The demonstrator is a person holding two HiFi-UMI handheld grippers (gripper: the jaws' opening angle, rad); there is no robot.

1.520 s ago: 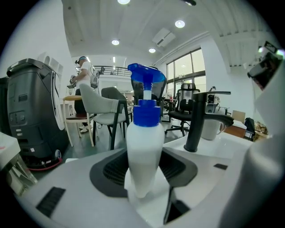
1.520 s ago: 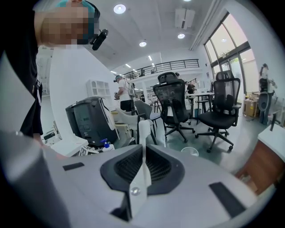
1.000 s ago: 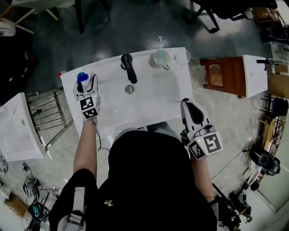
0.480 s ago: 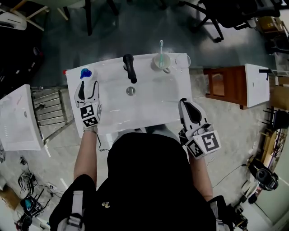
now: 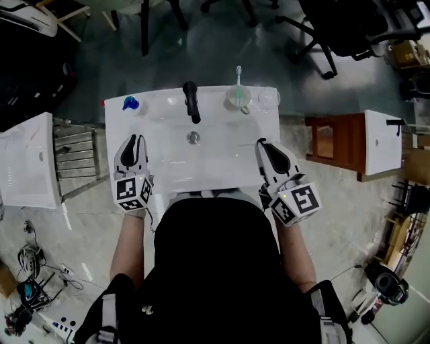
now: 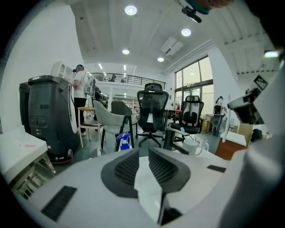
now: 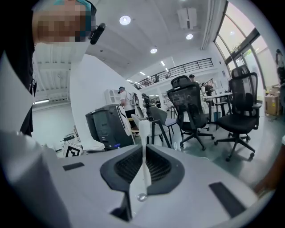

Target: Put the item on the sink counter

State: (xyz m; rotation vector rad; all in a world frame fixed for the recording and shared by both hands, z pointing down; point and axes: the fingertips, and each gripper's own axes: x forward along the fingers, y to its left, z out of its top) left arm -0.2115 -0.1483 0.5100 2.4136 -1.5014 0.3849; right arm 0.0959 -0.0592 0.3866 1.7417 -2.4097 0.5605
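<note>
My left gripper [image 5: 132, 140] hovers over the front left of the counter [image 5: 158, 111], its fingers closing with nothing between them. My right gripper [image 5: 261, 144] is at the front right, fingers pressed together and empty. The blue spray bottle [image 5: 130, 103] stands on the counter's back left corner, apart from both.

Glossy grey floor [image 5: 222, 54], black office chairs [image 6: 152, 104], ceiling lights [image 6: 131, 10].

Bottle [image 5: 130, 103] left of faucet [image 5: 192, 102], cup [image 5: 239, 98] right

Office lab: swivel chairs [image 6: 152, 111], freestanding sink counter [image 5: 161, 101]
</note>
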